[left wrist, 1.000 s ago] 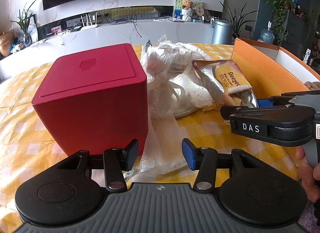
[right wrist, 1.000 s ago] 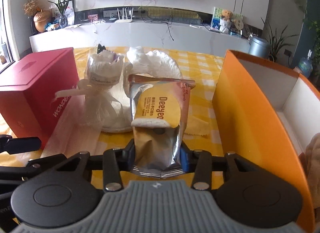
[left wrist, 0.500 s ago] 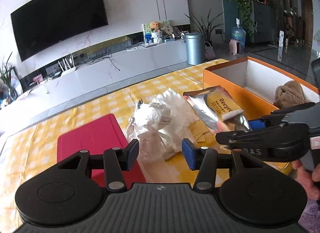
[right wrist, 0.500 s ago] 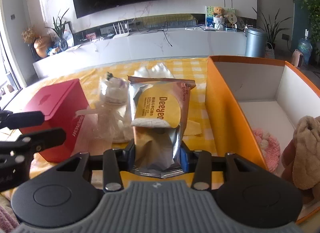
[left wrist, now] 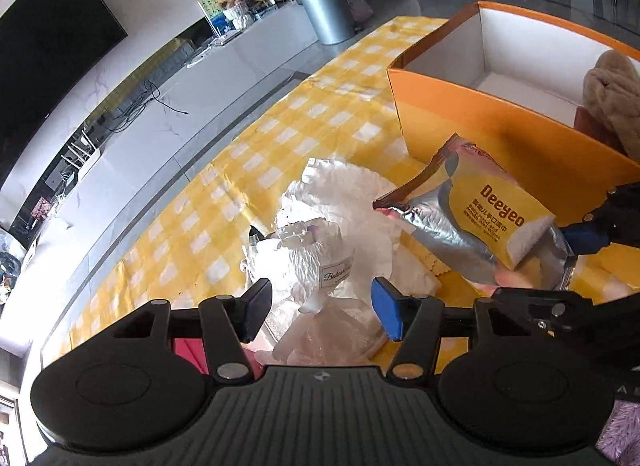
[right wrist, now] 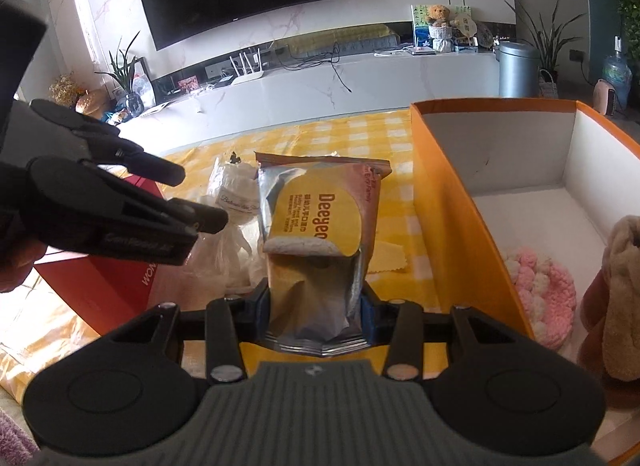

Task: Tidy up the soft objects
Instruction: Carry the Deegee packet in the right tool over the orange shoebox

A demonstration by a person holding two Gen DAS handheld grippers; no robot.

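My right gripper (right wrist: 316,316) is shut on a silver and yellow Deeyeo wipes pack (right wrist: 320,234) and holds it up above the table, left of the orange box (right wrist: 444,201). The pack also shows in the left wrist view (left wrist: 480,221). My left gripper (left wrist: 320,310) is open and empty, high above a white item in a clear plastic bag (left wrist: 308,262). The bag also shows in the right wrist view (right wrist: 236,201). The orange box (left wrist: 480,125) holds a tan plush (right wrist: 624,290) and a pink knitted piece (right wrist: 544,290).
A red box (right wrist: 100,286) stands at the left on the yellow checked tablecloth (left wrist: 280,137). More crumpled white plastic (left wrist: 360,189) lies behind the bag. A yellow cloth (right wrist: 386,256) lies flat beside the orange box. The left gripper shows at left in the right wrist view (right wrist: 120,201).
Both grippers have risen well above the table. The right one has lifted the wipes pack with it. The left one has tilted down over the bag and stayed open.
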